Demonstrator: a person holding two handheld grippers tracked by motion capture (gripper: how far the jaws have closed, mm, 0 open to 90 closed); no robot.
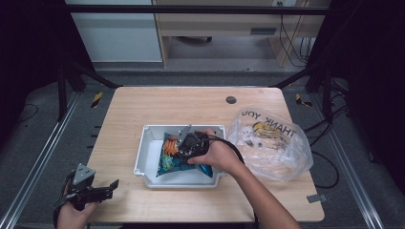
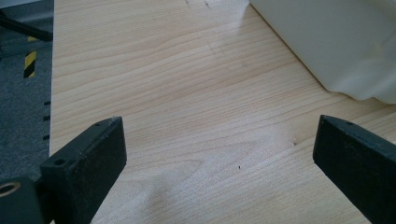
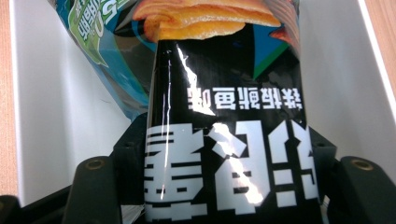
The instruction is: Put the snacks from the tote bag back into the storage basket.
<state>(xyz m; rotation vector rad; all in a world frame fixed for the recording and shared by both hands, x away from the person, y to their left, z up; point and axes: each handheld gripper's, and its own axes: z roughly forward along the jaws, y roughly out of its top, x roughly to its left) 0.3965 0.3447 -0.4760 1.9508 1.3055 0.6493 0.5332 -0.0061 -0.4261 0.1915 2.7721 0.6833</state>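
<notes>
While a person's right hand (image 1: 217, 155) reaches into a white plastic bin (image 1: 149, 138) at the centre of the high view, the right gripper (image 1: 180, 143) sits over a dark snack packet (image 1: 184, 160) lying inside that bin. In the right gripper view the snack packet (image 3: 229, 154) fills the middle and lower part of the frame, black with large white characters seen upside down and a picture of orange chips at its top edge; it lies between the two black jaws, which flank it at lower left and lower right. The jaws stand a little apart, and whether their pads press on the wrapper cannot be told. A second packet (image 3: 105, 42), blue and green, lies beneath it toward the upper left of that frame, with the bin's white walls at either side. At the lower left of the high view the left gripper (image 1: 111, 187) rests at the near corner of the wooden table (image 1: 191, 102), well apart from the bin. In the left gripper view its jaws are spread wide over bare wood, with the bin's white corner (image 2: 336, 42) in the upper right. A clear plastic bag (image 1: 272, 145) printed THANK YOU lies just right of the bin.
</notes>
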